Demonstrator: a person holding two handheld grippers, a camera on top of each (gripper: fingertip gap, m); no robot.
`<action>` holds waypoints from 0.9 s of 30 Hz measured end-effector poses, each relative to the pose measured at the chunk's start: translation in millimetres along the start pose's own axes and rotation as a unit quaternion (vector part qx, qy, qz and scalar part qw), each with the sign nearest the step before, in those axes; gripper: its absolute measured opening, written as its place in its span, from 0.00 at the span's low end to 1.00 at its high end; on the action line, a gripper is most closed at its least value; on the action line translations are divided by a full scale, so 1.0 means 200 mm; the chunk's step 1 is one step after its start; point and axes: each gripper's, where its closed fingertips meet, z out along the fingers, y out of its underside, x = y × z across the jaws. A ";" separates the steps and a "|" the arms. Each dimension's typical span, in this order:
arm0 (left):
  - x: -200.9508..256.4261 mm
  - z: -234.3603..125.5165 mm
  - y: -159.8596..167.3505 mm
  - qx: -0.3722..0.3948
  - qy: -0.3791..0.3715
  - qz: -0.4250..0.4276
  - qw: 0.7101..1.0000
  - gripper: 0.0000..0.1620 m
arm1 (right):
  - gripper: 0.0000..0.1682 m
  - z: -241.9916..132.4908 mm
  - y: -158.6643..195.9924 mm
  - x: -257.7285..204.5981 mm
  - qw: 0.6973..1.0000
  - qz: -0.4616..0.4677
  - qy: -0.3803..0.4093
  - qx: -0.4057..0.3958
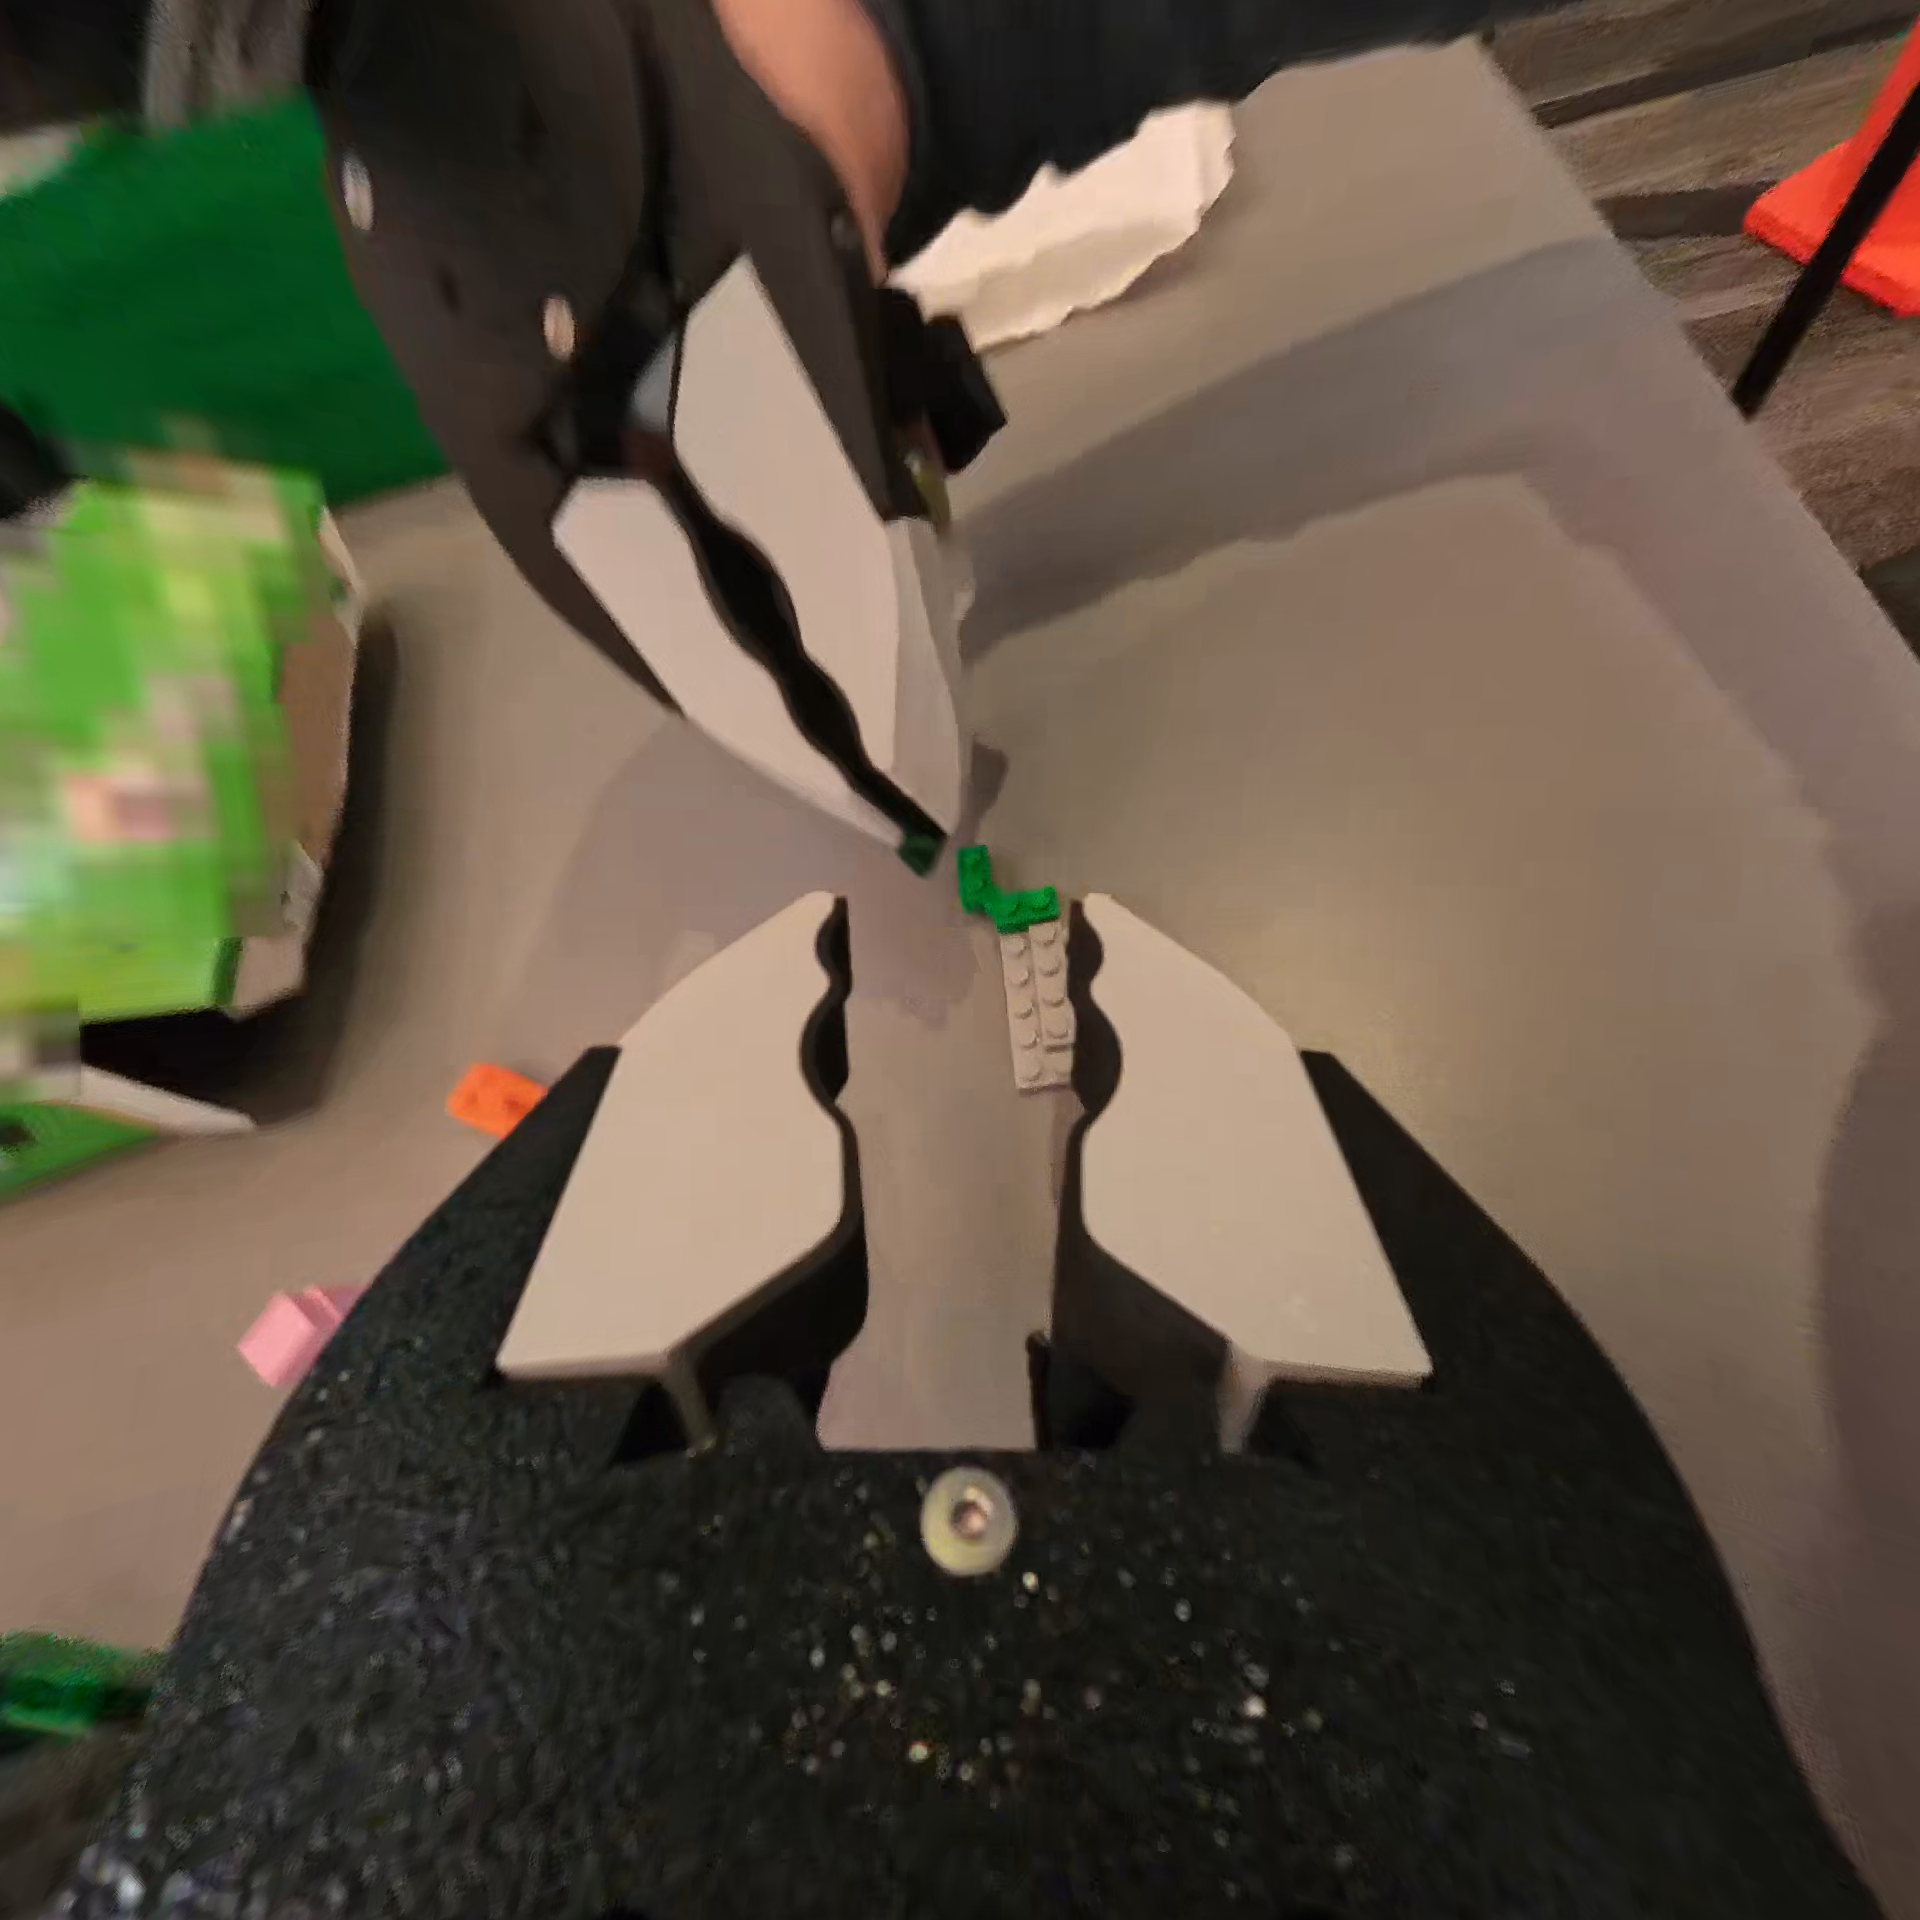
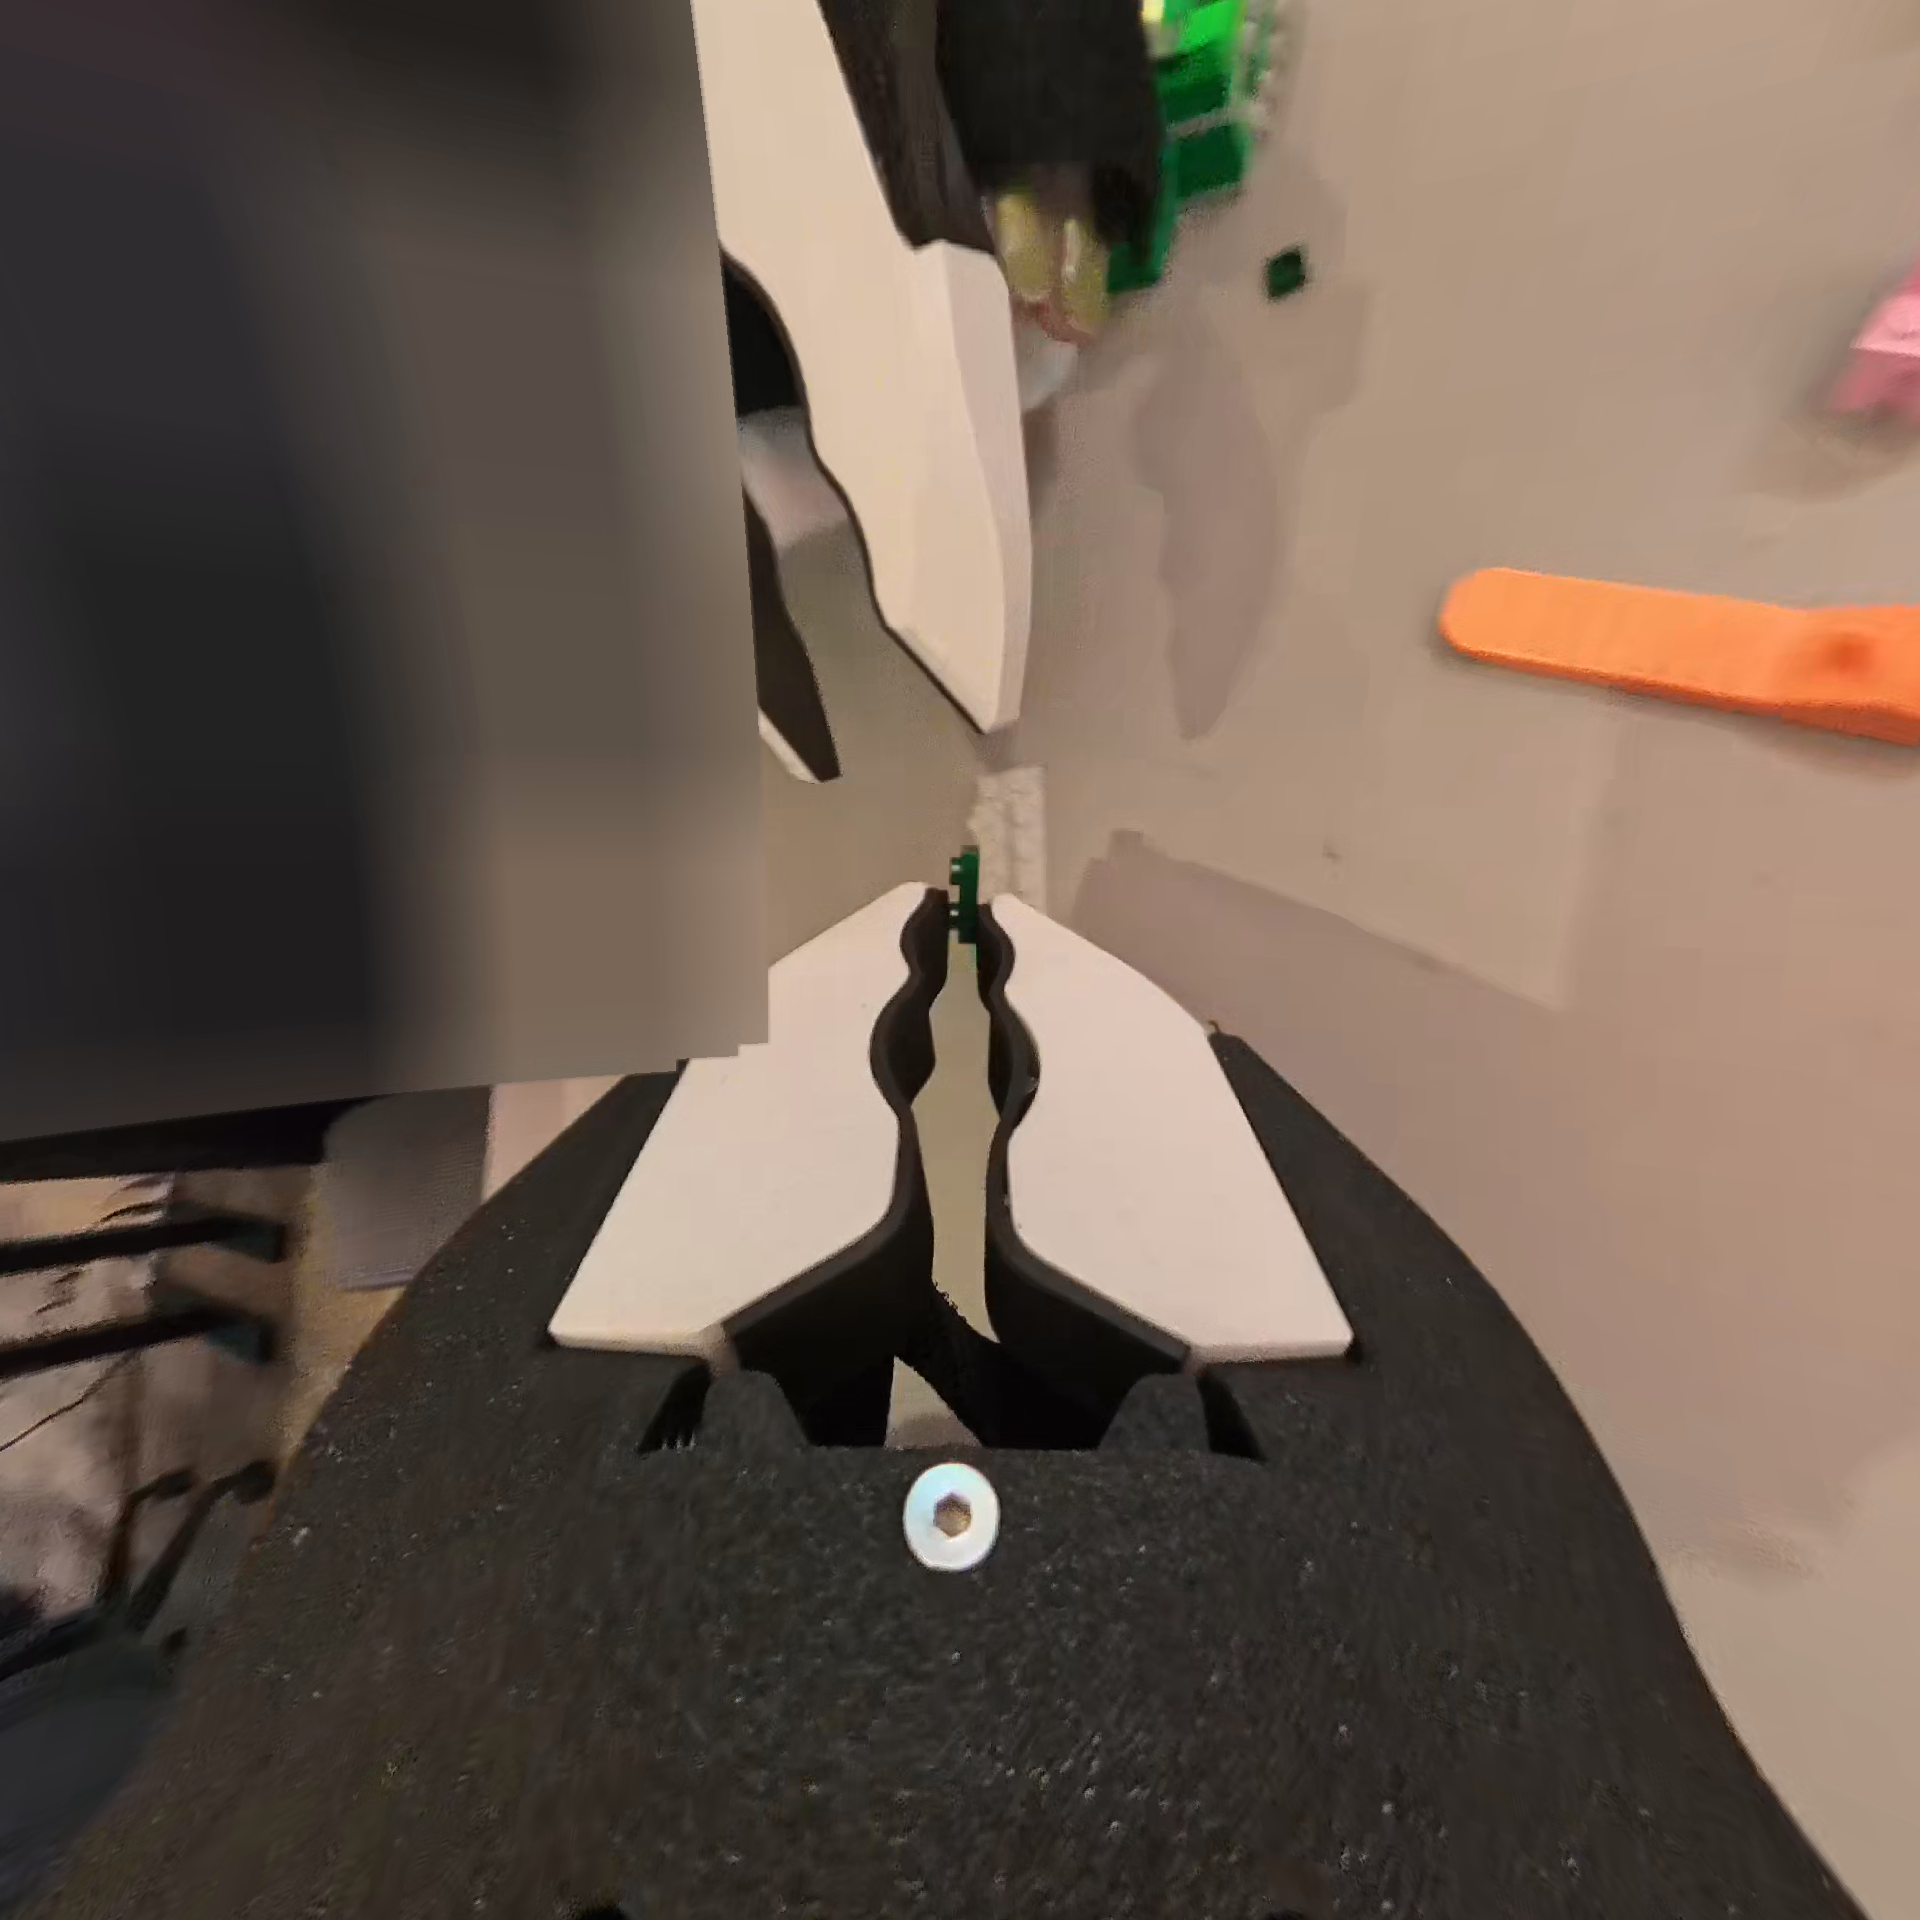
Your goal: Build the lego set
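In the left wrist view my left gripper (image 1: 961, 914) is open and low over the grey table (image 1: 1403, 831). A grey lego plate (image 1: 1042, 1013) lies between its fingers, close to the right finger, apart from the left one. Bright green pieces (image 1: 1003, 894) sit on the plate's far end. My right gripper (image 1: 923, 831) comes down from the upper left, shut on a small dark green plate (image 1: 920, 856) just left of those pieces. In the right wrist view the right gripper (image 2: 961, 906) pinches that green plate (image 2: 968, 871) edge-on. The left gripper (image 2: 904, 748) points in from above, with the grey plate (image 2: 1006, 821) blurred below it.
A green lego box (image 1: 135, 748) stands at the left. An orange piece (image 1: 494, 1096), a pink brick (image 1: 291, 1335) and white paper (image 1: 1070, 229) lie on the table. The right wrist view shows an orange brick separator (image 2: 1662, 655), a small green piece (image 2: 1285, 272) and a pink piece (image 2: 1881, 353).
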 end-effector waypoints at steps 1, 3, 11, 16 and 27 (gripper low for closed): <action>0.01 -0.01 -0.02 0.009 0.002 0.028 1.000 0.22 | 0.03 0.01 -0.01 -0.04 1.000 0.003 -0.028 0.001; 0.03 -0.01 -0.03 0.012 0.007 0.090 0.996 0.21 | 0.03 0.03 -0.04 -0.09 0.997 0.007 -0.074 0.004; 0.07 -0.01 -0.06 0.014 -0.017 0.251 0.968 0.07 | 0.03 0.05 -0.08 -0.15 0.993 -0.001 -0.119 -0.009; 0.06 0.00 -0.03 -0.009 -0.019 0.254 0.967 0.05 | 0.03 0.06 -0.07 -0.12 0.996 -0.005 -0.094 -0.006; 0.07 0.05 0.09 -0.083 0.018 -0.077 0.993 0.04 | 0.19 0.01 -0.01 0.01 0.969 -0.126 0.208 0.036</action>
